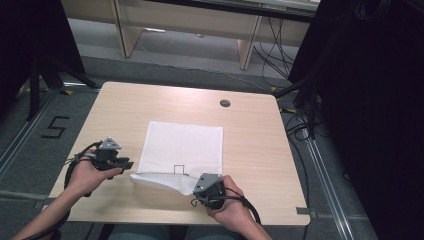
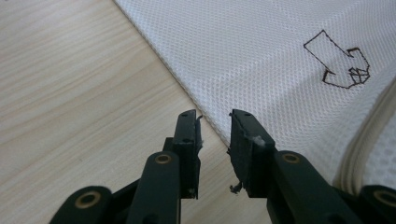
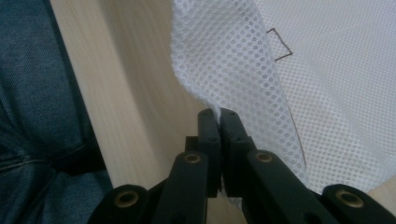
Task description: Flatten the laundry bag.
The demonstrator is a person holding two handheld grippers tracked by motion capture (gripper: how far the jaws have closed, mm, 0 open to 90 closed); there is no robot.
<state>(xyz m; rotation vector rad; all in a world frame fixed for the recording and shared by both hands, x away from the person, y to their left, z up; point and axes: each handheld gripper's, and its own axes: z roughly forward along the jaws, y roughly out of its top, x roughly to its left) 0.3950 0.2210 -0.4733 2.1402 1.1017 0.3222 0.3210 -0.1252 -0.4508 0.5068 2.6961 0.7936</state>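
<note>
Pale wood bench [image 1: 250,135] on grey floor, dark curtains either side. Right gripper [image 3: 218,116] jaws clamped on white mesh cloth [image 1: 182,147], near edge of cloth lifted and folded over at front of bench. Left gripper [image 2: 215,119] jaws apart, nothing between, tips just over cloth's left edge, low above wood. Small black outline mark [image 2: 340,63] printed on cloth near lifted fold. Rest of cloth flat, mid-bench. Round grommet hole [image 1: 225,103] beyond cloth, well apart.

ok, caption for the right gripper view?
Right gripper shut on a lifted edge of the white mesh cloth above the wooden table.
</note>
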